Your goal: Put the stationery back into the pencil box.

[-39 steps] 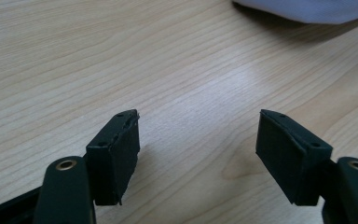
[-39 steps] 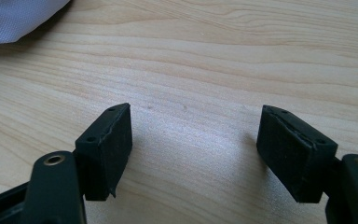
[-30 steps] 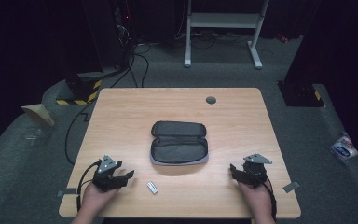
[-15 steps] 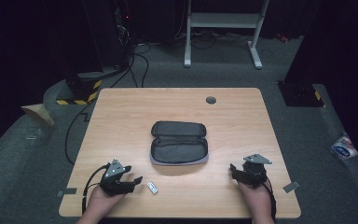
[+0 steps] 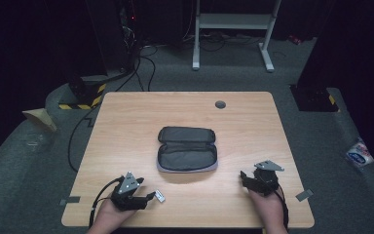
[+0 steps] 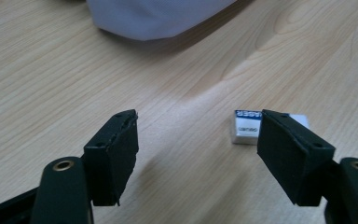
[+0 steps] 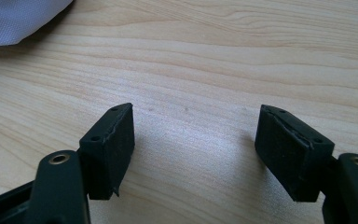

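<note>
A: Left gripper (image 5: 148, 197), status?

B: Jaws wide apart, nothing btwn them yet. It's low over the table (image 5: 126, 126), near the front edge. The small white eraser (image 6: 251, 127) lies flat on the wood just ahead, partly behind the right-hand jaw in the left gripper view, so it's off-centre, not lined up in the gap.

A: And vs. a sec ago?

B: The left hand (image 5: 108, 214) has slid rightward along the front edge, twd the eraser. One sec ago it sat well to the left of it; now the jaw tips are just beside it in the high view (image 5: 159, 196). Eraser itself hasn't moved. Means the approach is nearly done, I'd say, but the grab isn't: it prob. needs a nudge sideways to centre it before closing.

A: Right gripper (image 5: 245, 177)?

B: Also spread open, empty, bare wood under it. Hasn't budged, parked at the front right w/ the hand behind it.

A: The case?

B: Grey pencil case (image 5: 187, 148) is mid-table, unzipped & lying open, well apart from both grippers. Same spot as before. Likely where the eraser goes.
</note>
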A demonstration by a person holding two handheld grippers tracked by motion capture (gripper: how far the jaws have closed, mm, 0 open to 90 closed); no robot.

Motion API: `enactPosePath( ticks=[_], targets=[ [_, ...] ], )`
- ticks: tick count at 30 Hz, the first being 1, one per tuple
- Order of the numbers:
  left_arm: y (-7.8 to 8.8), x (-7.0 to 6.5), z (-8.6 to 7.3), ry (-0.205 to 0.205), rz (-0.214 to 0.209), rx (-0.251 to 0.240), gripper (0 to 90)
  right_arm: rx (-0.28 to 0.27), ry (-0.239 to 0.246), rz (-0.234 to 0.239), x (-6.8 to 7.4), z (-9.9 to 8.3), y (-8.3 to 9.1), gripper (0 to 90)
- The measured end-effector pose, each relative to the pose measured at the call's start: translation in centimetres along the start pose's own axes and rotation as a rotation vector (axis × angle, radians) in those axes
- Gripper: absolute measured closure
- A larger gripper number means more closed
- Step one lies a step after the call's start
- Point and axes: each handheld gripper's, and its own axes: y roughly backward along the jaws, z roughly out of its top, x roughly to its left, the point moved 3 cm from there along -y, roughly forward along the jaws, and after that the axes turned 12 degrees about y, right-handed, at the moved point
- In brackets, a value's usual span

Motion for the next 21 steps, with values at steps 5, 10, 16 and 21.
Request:
enactPosePath(
  ticks=[5, 10, 16, 21],
  targets=[
    [-0.3, -1.0, -0.1, -0.028, -0.008, 0.009, 31.4, 0.000, 0.004, 0.000, 0.0, 0.0, 0.0, 28.4],
    [-0.8, -1.4, 0.0, -0.043, -0.010, 0.016, 33.1, -0.001, 0.004, 0.000, 0.0, 0.0, 0.0, 28.5],
    [-1.3, -1.6, 0.2, -0.060, -0.019, 0.016, 35.7, 0.000, 0.002, -0.004, 0.1, 0.0, 0.1, 28.6],
    [-1.7, -1.9, 0.4, -0.088, -0.020, 0.029, 40.4, 0.000, -0.001, -0.005, 0.2, -0.2, 0.2, 28.6]
  ],
)
